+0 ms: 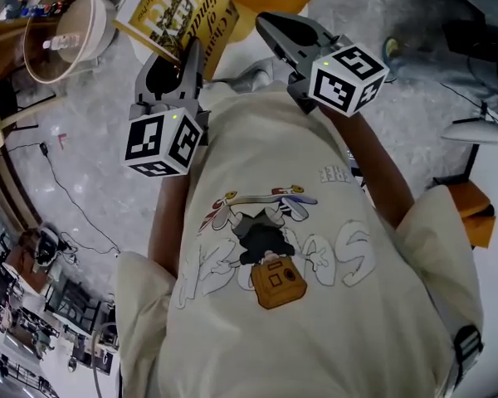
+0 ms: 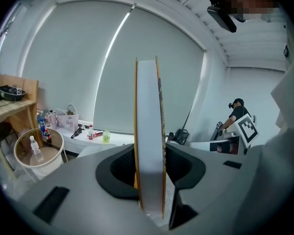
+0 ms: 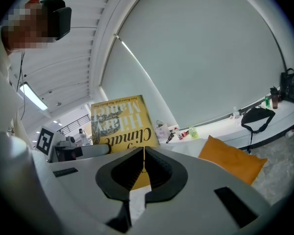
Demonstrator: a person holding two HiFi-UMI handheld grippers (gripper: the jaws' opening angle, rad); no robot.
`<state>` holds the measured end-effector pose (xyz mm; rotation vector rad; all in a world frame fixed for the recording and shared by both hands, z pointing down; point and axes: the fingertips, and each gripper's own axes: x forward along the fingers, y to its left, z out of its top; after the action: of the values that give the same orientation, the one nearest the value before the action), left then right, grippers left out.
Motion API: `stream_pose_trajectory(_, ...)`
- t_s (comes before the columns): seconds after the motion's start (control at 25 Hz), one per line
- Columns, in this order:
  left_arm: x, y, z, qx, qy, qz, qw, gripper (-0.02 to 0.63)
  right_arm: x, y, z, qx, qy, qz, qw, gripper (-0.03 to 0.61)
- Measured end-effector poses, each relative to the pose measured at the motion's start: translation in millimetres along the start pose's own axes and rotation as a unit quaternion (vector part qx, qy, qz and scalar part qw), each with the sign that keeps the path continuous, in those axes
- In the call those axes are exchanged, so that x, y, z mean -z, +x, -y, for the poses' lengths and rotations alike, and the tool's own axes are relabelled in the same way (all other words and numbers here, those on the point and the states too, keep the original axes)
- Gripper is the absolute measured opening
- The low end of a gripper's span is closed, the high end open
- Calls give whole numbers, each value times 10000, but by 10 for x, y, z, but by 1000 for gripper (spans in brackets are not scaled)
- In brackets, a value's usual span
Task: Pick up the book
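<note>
The book (image 1: 178, 11) has a yellow cover with large pale lettering and is held up in the air. My left gripper (image 1: 183, 63) is shut on its lower edge. In the left gripper view the book (image 2: 149, 126) stands edge-on, its white page block pinched between the jaws of the left gripper (image 2: 149, 180). My right gripper (image 1: 267, 25) hangs just right of the book without touching it. In the right gripper view the jaws of the right gripper (image 3: 143, 168) meet with nothing between them, and the book's cover (image 3: 120, 124) shows behind them.
A round white bin (image 1: 62, 31) with a bottle inside stands at the left on the grey floor. An orange cushion (image 3: 230, 160) lies beyond the book. A low shelf with bottles (image 2: 88, 131) runs along the window blind. A cable (image 1: 66, 197) trails on the floor.
</note>
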<state>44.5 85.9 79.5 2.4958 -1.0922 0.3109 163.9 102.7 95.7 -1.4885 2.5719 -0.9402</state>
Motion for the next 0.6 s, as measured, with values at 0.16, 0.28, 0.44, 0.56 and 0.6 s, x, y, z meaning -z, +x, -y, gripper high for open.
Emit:
stream_pose_trajectory(0.16, -17, -67, 133, 75, -14, -4, 10000, 149, -38, 0, -118, -93, -1, -58, 9999, 25)
stream_pose_trajectory(0.28, -17, -78, 181, 91, -19, -49, 9999, 149, -51, -8, -158, -173, 0, -147, 9997, 25)
stream_pose_trajectory(0.44, -92, -98, 193, 7, -46, -30, 10000, 149, -185, -10, -159, -219, -21, -127, 9997, 25)
stream_pose_trajectory(0.56, -12, -113, 210, -94, -71, -34, 9999, 149, -224, -1, -135, -259, 21, -47, 9997, 25)
stream_pose_trajectory(0.6, 23, -107, 216, -117, -65, -42, 9999, 149, -231, -4, -124, -272, 32, -23, 9996, 25)
